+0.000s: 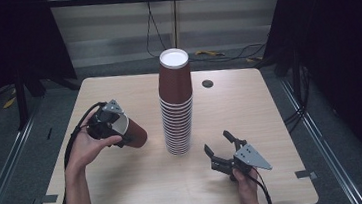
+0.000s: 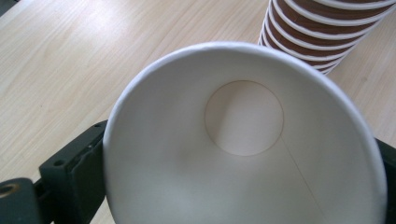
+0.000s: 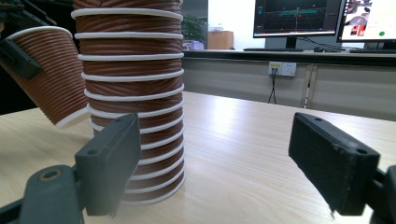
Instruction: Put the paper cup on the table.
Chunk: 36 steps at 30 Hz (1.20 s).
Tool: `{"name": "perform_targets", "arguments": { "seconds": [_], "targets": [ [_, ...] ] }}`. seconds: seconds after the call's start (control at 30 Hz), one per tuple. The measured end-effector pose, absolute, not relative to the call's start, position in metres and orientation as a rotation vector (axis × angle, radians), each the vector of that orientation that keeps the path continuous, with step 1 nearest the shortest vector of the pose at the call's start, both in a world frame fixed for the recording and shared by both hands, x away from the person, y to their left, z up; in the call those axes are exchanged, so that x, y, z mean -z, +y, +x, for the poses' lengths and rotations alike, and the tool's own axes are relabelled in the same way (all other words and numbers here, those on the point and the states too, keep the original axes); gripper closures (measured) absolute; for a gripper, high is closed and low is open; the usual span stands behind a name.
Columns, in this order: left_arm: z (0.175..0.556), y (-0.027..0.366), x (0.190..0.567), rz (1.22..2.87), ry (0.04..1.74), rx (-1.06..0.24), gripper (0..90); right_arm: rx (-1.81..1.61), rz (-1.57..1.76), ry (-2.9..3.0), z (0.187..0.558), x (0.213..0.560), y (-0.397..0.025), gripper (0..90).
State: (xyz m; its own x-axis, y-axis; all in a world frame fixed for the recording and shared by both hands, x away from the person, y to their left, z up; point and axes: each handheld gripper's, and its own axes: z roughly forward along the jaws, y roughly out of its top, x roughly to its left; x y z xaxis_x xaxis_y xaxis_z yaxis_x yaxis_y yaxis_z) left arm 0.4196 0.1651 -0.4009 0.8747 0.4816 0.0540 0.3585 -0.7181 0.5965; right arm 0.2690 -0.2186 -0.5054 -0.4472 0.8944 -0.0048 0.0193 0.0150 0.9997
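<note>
Brown ribbed paper, white at every rim — that is what the tall stack of cups is made of, standing upside down near the middle of the wooden table, its topmost base facing up. One more cup is off the stack: the left tongs hold it to the stack's left, tilted, with its base end toward the pile. In the left gripper view the white inside and round bottom of this cup look straight back at the camera, and a black jaw sits against the rim at each side, so the left tongs are closed on the cup by its mouth. From the right gripper view the same cup hangs clear of the table, close beside the stack but whether it touches I cannot tell.

The right tongs rest low at the stack's right, jaws spread wide with nothing between them, aimed at the lower rims.

A single cup like this should be very light and thin-walled; it would dent under a hard squeeze, and the rolled rim is the stiffest place to pinch, as the left tongs do. The ribbing should give some grip. The stack is tall and narrow — likely easy to topple with a sideways knock — so steadying it low down seems wise.
</note>
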Motion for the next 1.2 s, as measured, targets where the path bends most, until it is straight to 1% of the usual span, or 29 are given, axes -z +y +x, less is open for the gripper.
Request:
{"name": "perform_targets", "arguments": {
  "seconds": [0.17, 0.2, 0.33, 0.47, 0.5, 0.7, 0.93, 1.2],
  "targets": [
    [0.428, 0.16, 0.401, 2.501, 0.607, -0.257, 3.7, -1.52, 0.966, 1.561, 0.269, 0.505, -0.218, 16.8],
    [0.43, 0.16, 0.4, 2.524, 0.584, -0.258, 3.6, -1.52, 0.966, 1.561, 0.269, 0.505, -0.218, 16.8],
    [0.435, 0.157, 0.404, 2.543, 0.606, -0.251, 3.3, -1.517, 0.964, 1.562, 0.269, 0.505, -0.218, 16.8],
    [0.44, 0.155, 0.404, 2.595, 0.582, -0.254, 3.1, -1.518, 0.965, 1.561, 0.269, 0.505, -0.218, 16.8],
    [0.441, 0.153, 0.406, 2.588, 0.601, -0.245, 3.0, -1.519, 0.966, 1.561, 0.269, 0.505, -0.218, 16.8],
    [0.449, 0.148, 0.415, 2.656, 0.588, -0.27, 2.2, -1.516, 0.968, 1.558, 0.269, 0.505, -0.218, 16.8],
    [0.452, 0.141, 0.418, 2.63, 0.574, -0.292, 1.4, -1.511, 0.973, 1.553, 0.269, 0.505, -0.218, 16.9],
    [0.454, 0.13, 0.423, 2.645, 0.566, -0.248, 3.4, -1.504, 0.978, 1.55, 0.268, 0.505, -0.218, 16.9]
  ]
}}
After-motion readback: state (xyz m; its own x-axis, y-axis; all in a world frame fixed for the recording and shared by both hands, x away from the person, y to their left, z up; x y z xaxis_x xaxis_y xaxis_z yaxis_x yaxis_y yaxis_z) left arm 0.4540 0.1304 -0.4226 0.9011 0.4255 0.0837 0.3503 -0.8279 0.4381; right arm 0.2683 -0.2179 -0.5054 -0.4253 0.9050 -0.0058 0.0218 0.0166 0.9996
